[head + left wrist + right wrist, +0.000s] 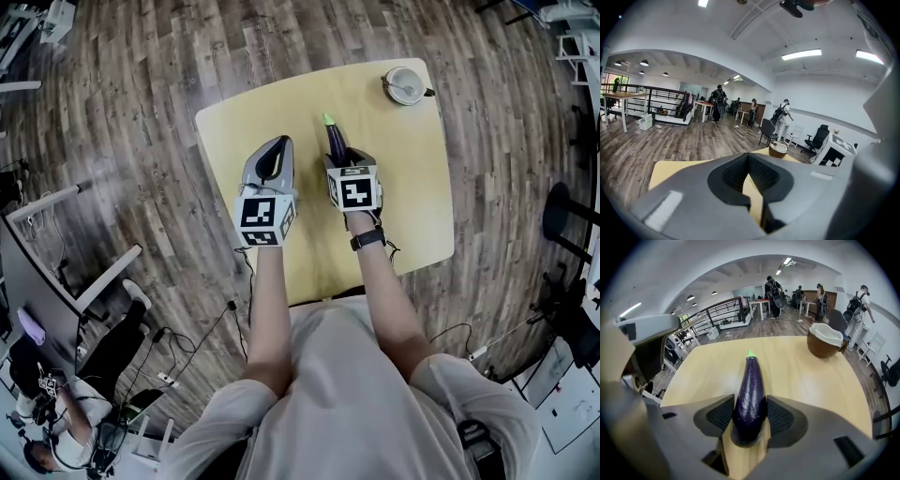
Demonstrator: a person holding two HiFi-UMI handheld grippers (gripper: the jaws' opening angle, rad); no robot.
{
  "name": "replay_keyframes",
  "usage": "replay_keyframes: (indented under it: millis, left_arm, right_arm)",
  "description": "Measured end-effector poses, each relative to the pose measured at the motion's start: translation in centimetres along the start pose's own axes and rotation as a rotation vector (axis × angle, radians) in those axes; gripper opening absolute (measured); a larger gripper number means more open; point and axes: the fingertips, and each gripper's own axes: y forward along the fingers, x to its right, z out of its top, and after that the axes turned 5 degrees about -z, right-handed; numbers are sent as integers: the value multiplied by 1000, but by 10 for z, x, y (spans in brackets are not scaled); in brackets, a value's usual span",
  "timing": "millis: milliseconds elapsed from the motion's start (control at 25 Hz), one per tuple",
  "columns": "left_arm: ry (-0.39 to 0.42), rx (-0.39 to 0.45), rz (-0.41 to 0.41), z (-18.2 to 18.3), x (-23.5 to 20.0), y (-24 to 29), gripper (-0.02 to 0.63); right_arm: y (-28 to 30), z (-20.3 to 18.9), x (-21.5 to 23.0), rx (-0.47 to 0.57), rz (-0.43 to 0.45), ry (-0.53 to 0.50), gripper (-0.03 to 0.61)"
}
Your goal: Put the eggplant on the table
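Right claw [750, 404] clamped on eggplant [751, 376], left claw [749, 161] together, empty; coconut half [825, 341] beyond on table [797, 376]

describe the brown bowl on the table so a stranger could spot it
Start at the pale yellow wooden table on the dark plank floor. At its far right corner sits a round brown coconut-shell bowl, white inside. It stands alone, unlike the long purple eggplant gripped in the right tool.
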Motion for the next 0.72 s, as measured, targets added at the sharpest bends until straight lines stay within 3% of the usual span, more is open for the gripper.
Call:
replay_keyframes:
  millis: [400, 520, 720]
  left_arm:
    - [-53, -6, 9, -8, -3, -23, 9]
    - [-49, -4, 9, -4, -1, -34, 9]
    - [-53, 15, 2, 1, 2, -54, 9]
  right_arm:
    - [8, -5, -4, 32, -1, 59, 213]
    - [3, -3, -14, 86, 22, 59, 285]
    - [-20, 3, -15, 171, -16, 78, 299]
